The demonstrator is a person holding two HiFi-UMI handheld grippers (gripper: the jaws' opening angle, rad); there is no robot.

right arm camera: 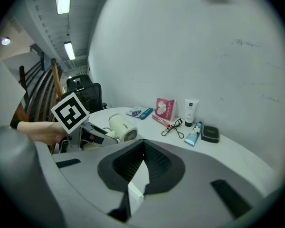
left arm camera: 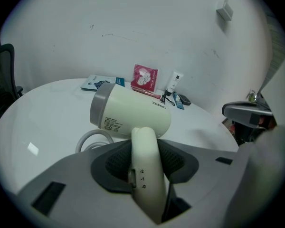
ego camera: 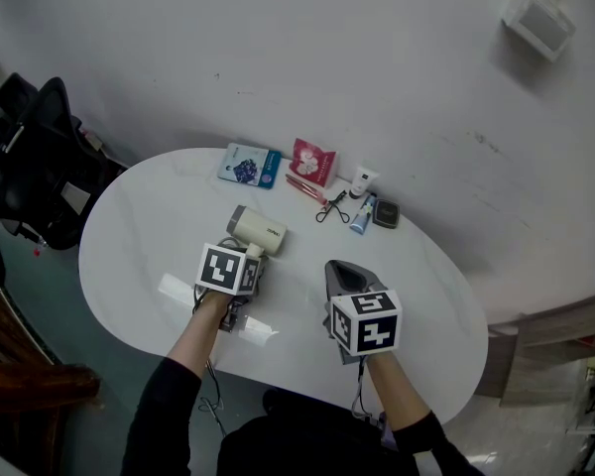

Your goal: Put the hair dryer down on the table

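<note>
The hair dryer [left arm camera: 133, 113] is in your left claw [left arm camera: 145, 152]. The cream handle stands between the two dark pads, which close on it from both sides with the jaws set wide. The switch side of the handle faces the camera on that claw. The barrel lies crosswise beyond the jaws, with its grey back end to the left in the left gripper view. It sits low over the bench [ego camera: 149, 226], roughly at the middle. You cannot tell from these views whether it touches the top. Its pale cord [left arm camera: 88, 139] loops on the bench just left of the handle.

Your right claw [right arm camera: 141, 163] is drawn in to a thin slit and has nothing in it. It hangs over the near right part of the bench, beside the left one but apart from it and from the dryer.

Farther out, a row of small things lies along the far edge of the bench, by the wall [ego camera: 327, 58]. From the left these are a blue packet [ego camera: 249, 165] and a red packet [ego camera: 313, 161]. Then come a white tube [ego camera: 362, 181] standing upright and an eyelash curler [ego camera: 332, 206]. Last are a blue tube [ego camera: 362, 214] lying flat and a black case [ego camera: 385, 213]. All of them are well apart from the dryer.

A black chair [ego camera: 30, 157] stands off the left end of the bench. A white box [ego camera: 538, 18] is fixed to the wall at the upper right of the head view.
</note>
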